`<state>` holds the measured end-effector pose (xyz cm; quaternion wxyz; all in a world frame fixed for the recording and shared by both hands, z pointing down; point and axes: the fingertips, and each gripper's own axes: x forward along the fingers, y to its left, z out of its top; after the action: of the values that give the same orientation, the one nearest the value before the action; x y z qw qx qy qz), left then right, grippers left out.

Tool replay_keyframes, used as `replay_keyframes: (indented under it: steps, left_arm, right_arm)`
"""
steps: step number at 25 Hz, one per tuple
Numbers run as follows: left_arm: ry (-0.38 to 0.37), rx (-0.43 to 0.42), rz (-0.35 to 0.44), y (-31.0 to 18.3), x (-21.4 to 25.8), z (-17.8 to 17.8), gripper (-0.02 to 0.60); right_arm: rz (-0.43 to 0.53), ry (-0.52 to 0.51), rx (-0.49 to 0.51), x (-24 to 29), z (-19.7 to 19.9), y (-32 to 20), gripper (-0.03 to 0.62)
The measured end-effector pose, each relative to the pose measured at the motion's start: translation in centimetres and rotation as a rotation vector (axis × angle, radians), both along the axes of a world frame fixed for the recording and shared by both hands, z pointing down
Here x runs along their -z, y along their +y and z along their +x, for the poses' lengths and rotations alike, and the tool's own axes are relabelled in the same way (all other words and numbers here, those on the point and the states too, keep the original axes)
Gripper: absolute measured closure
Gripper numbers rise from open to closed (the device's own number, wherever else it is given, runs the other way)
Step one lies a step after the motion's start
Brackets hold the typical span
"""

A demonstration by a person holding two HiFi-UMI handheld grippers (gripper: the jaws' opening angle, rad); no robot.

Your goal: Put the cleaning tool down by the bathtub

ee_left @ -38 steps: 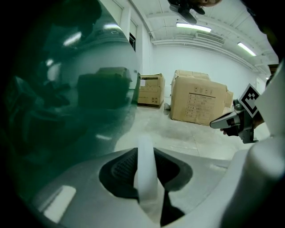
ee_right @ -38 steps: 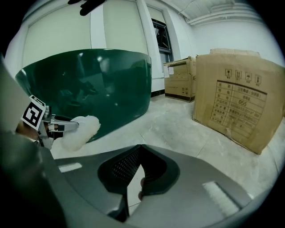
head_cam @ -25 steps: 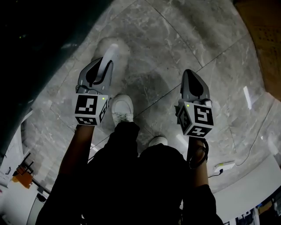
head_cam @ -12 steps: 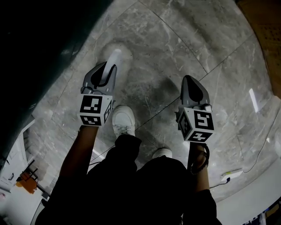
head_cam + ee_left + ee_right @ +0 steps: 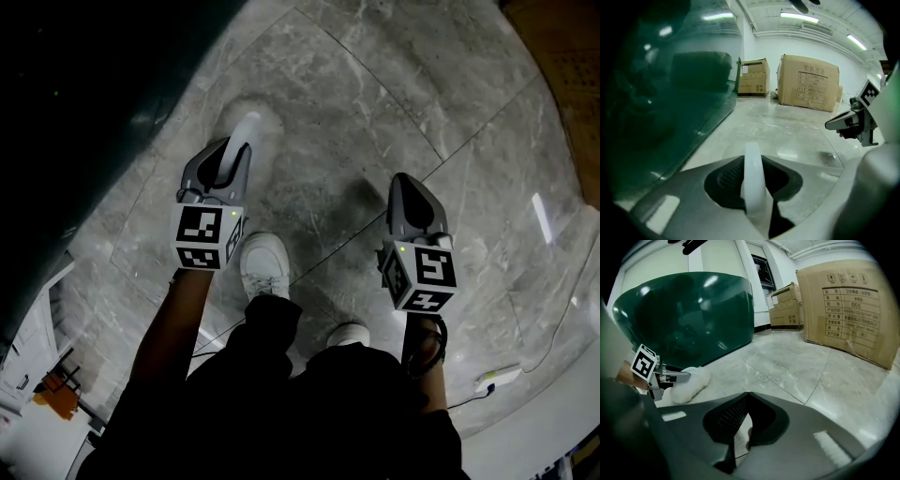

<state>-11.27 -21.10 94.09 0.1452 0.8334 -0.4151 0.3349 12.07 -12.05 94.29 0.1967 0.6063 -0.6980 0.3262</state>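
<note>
1 cleaning tool [image 5: 246,133], 1 bathtub [image 5: 693,315]

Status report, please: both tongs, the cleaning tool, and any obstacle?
Left tongs shut on cleaning tool. Right tongs shut, empty. Tool's fluffy head down by the bathtub, not yet released. Nothing in the way.

The large cardboard box [image 5: 848,310] in the right gripper view carries a printed label on which only the number "055" can be read. The rest of its print is too small to make out. So are the labels on the smaller boxes [image 5: 785,305] behind it.
</note>
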Motion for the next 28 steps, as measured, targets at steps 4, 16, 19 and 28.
replay_keyframes:
  steps: [4, 16, 19, 28]
  left_arm:
    - [-0.007, -0.003, -0.009, 0.0, -0.2, -0.1, 0.488]
    - [-0.03, -0.047, -0.01, 0.6, -0.1, 0.0, 0.375]
    - [-0.03, -0.067, 0.001, 0.7, 0.7, 0.2, 0.347]
    - [-0.01, -0.072, 0.056, 0.8, 3.8, 0.4, 0.331]
  right_arm:
    - [0.003, -0.002, 0.006, 0.0, 0.0, 0.0, 0.582]
    - [0.019, -0.009, 0.018, 0.2, 0.2, 0.3, 0.582]
    - [0.03, -0.001, 0.017, 0.5, 0.3, 0.4, 0.582]
    - [0.049, 0.016, 0.011, 2.2, 0.7, 0.6, 0.582]
